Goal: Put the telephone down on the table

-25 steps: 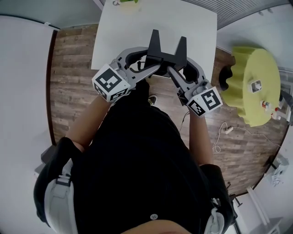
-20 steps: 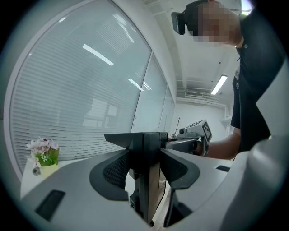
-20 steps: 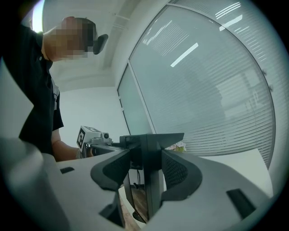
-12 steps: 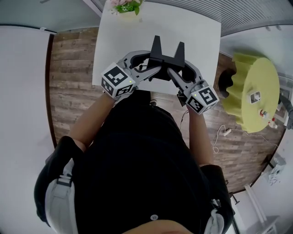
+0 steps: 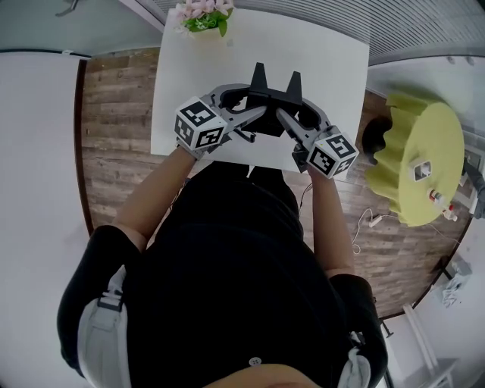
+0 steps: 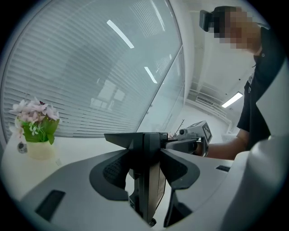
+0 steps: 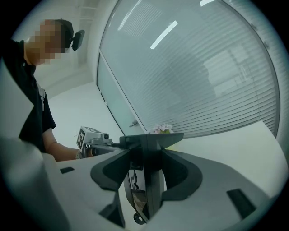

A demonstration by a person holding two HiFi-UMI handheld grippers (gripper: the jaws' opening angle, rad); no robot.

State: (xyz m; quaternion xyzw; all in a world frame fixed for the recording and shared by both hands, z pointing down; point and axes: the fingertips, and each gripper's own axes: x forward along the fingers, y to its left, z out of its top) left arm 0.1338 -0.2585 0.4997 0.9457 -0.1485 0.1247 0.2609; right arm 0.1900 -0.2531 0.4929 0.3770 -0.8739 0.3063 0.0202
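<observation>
The telephone (image 5: 274, 87) is a black set with two upright prongs, held over the near part of the white table (image 5: 333, 53). My left gripper (image 5: 256, 104) is shut on its left end and my right gripper (image 5: 291, 107) on its right end. In the left gripper view the telephone (image 6: 149, 180) stands edge-on between the pads, with the right gripper's marker cube (image 6: 201, 132) beyond it. The right gripper view likewise shows the telephone (image 7: 151, 185) clamped edge-on, with the left gripper's cube (image 7: 90, 134) behind. Whether its underside touches the table is hidden.
A pot of pink flowers (image 5: 201, 15) stands at the table's far left corner. A yellow-green round stand (image 5: 420, 155) with small items is on the wooden floor to the right. A slatted blind wall lies beyond the table.
Both grippers have carried the telephone forward from the table's near edge to over the tabletop and lowered it. Both grips are unchanged.
</observation>
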